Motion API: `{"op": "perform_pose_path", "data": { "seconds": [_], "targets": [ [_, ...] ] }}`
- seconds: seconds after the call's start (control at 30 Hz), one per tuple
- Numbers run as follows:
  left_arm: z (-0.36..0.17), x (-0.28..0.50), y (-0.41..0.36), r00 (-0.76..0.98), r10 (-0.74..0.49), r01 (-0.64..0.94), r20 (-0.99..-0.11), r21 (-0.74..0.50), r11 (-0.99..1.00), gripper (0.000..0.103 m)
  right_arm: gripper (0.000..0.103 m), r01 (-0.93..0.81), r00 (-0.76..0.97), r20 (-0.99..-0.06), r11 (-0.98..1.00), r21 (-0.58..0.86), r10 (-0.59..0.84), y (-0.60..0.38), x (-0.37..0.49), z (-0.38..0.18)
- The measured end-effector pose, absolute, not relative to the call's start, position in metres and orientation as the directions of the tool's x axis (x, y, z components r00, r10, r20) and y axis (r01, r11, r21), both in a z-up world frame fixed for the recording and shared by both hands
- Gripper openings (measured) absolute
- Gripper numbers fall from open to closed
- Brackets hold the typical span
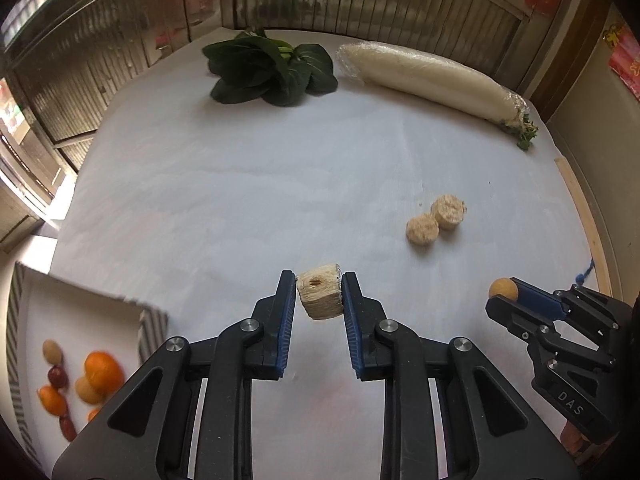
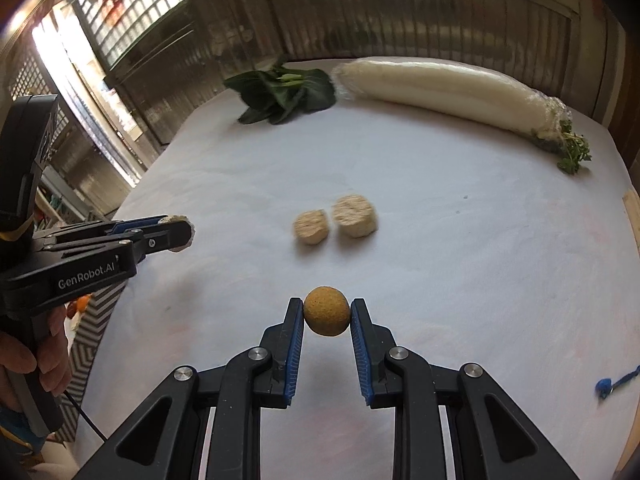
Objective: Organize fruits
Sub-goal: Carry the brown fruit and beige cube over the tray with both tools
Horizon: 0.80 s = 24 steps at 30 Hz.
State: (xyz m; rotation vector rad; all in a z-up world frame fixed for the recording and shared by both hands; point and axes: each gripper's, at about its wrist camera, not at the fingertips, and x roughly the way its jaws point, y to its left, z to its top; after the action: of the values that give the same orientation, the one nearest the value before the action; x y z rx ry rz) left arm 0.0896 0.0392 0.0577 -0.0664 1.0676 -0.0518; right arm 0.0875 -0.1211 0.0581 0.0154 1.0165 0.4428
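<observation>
Left claw was clamped on a pale, fibrous, blocky chunk with a small brown spot on its top, held clear of the counter. Right claw was pinched on a small round tan fruit with a rough skin, likewise lifted off the surface; from the left wrist view that claw sat at the lower right with the fruit at its tip.

A white cloth covered the counter, smooth apart from faint creases. Two round beige fibrous discs lay side by side near the middle, touching or nearly so. At the far edge rested a bunch of dark green leafy greens, and just beside it a long white radish wrapped in clear film, its green top pointing right. A white tray with a grey striped rim sat at the near left, holding blurred orange, tan and dark red fruits. A blue string lay at the right edge, near a pale wooden strip.

Behind the counter stood a slatted, metal-looking wall, with gridded windows letting in bright daylight at the left. A person's hand gripped the left claw's handle.
</observation>
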Motion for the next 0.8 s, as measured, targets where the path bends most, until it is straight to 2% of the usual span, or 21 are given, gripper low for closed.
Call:
{"op": "perform_pose_path", "data": {
  "seconds": [0.8],
  "targets": [
    [0.078,-0.026,0.150,0.502,0.045,-0.187,-0.864,-0.058,0.981,0.023,0.023,-0.605,0.347,-0.794,0.766,0.217,0.500,0.019,0.015,0.084]
  ]
}}
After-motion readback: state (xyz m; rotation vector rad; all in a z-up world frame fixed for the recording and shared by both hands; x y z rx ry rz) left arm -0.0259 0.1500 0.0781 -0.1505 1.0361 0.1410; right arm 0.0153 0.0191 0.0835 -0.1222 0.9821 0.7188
